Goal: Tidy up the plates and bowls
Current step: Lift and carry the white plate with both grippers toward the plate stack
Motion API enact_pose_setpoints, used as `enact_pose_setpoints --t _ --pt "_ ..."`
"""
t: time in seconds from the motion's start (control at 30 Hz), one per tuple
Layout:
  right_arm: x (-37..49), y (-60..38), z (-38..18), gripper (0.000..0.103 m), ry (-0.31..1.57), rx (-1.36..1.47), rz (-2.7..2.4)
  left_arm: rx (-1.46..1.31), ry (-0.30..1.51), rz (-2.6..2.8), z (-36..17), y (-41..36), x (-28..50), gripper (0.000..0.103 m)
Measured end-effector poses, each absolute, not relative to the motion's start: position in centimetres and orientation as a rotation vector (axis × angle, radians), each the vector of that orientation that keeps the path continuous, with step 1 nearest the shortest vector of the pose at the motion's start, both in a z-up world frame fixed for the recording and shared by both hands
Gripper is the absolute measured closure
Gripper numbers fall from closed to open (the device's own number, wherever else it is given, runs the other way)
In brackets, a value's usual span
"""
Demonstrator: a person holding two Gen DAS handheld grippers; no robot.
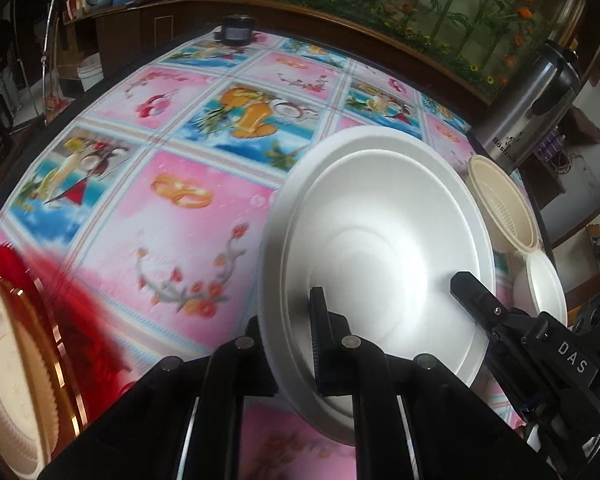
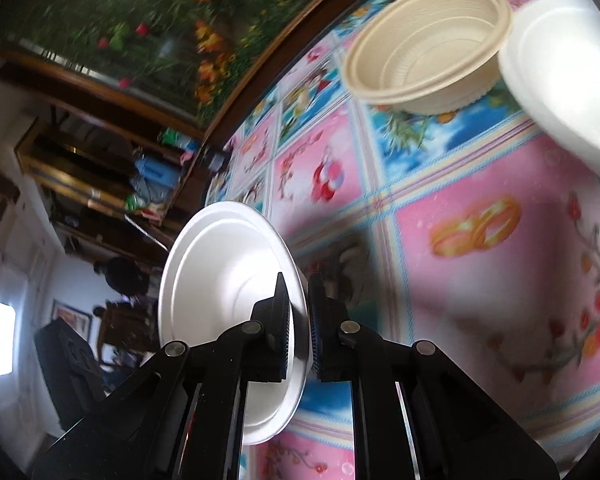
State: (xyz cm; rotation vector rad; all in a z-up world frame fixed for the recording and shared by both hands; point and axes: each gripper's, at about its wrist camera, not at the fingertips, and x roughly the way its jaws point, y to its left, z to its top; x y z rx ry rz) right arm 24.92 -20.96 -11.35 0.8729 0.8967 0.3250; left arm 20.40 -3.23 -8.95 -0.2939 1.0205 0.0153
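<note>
My left gripper (image 1: 296,320) is shut on the rim of a white foam plate (image 1: 380,248), held tilted above the table. My right gripper (image 2: 299,312) is shut on the rim of a white foam bowl (image 2: 220,280), held tilted on edge above the table. In the left wrist view the right gripper's black finger (image 1: 476,292) reaches in over the white plate from the right. A beige ribbed bowl (image 2: 428,56) stands on the table at the far side; it also shows in the left wrist view (image 1: 500,204). Another white foam dish (image 2: 568,76) lies beside it, seen too in the left wrist view (image 1: 544,284).
The table wears a pink and blue patterned cloth (image 1: 188,208). A steel flask (image 1: 532,108) stands at the far right edge. A beige plate on a gold-rimmed plate (image 1: 16,380) with red fluff sits at the near left. A dark jar (image 1: 238,30) stands at the far edge.
</note>
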Motion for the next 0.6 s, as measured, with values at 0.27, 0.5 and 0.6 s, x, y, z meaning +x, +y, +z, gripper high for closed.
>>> enact_pose_setpoints --t 0.27,0.5,0.6 --pt "20.2 -19.5 -10.9 0.094 0.926 0.825 0.345 -0.276 1.006 -0.015 -8.1 -2.2 16.0 0.093" --pt "16.9 -18.0 -7.8 0.095 0.907 0.809 0.391 -0.281 0.922 -0.035 -5.3 0.3 12.3 0.093" --pt "16.2 -16.0 -6.0 0.095 0.896 0.781 0.427 -0.286 0.883 -0.021 -3.8 2.5 10.6 0.093"
